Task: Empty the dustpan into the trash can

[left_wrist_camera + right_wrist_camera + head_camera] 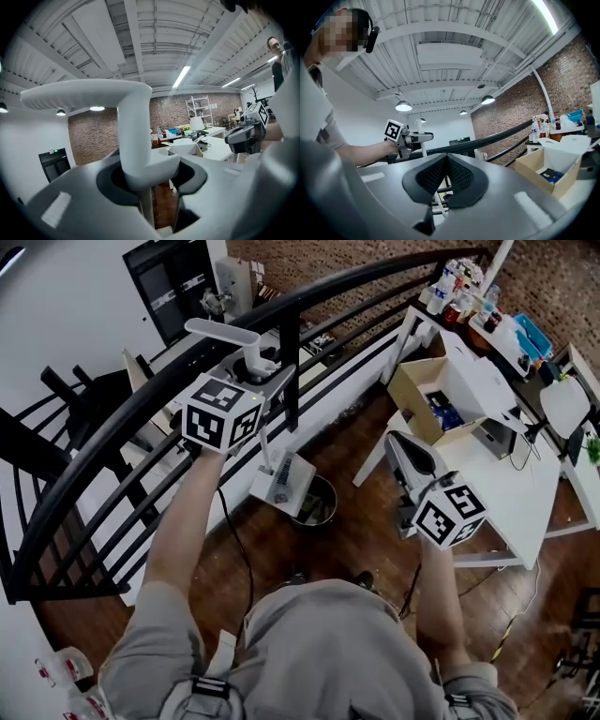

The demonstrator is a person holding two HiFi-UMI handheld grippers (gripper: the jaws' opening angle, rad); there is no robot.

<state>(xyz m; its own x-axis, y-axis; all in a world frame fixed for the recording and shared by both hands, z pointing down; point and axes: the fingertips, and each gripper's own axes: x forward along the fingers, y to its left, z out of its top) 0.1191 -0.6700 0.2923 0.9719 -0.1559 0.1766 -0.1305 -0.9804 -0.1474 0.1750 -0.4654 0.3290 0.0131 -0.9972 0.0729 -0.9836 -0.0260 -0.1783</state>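
A white long-handled dustpan hangs from my left gripper (pixel 255 364), which is shut on the upper part of its handle (pixel 221 331). The pan (pixel 281 482) sits low at the end of the thin pole, right beside and partly over the round metal trash can (pixel 320 506) on the wood floor. In the left gripper view the white handle (pixel 133 140) fills the gap between the jaws of the left gripper (pixel 151 174). My right gripper (pixel 405 457) is shut and holds nothing, off to the right of the can. Its jaws meet in the right gripper view (pixel 446 161), where the left gripper (pixel 407 137) shows with the handle.
A curved black railing (pixel 281 307) runs just behind the can and the left gripper. A white table (pixel 511 486) stands to the right with an open cardboard box (pixel 439 395); bottles (pixel 457 285) crowd a far table. Cables lie on the floor.
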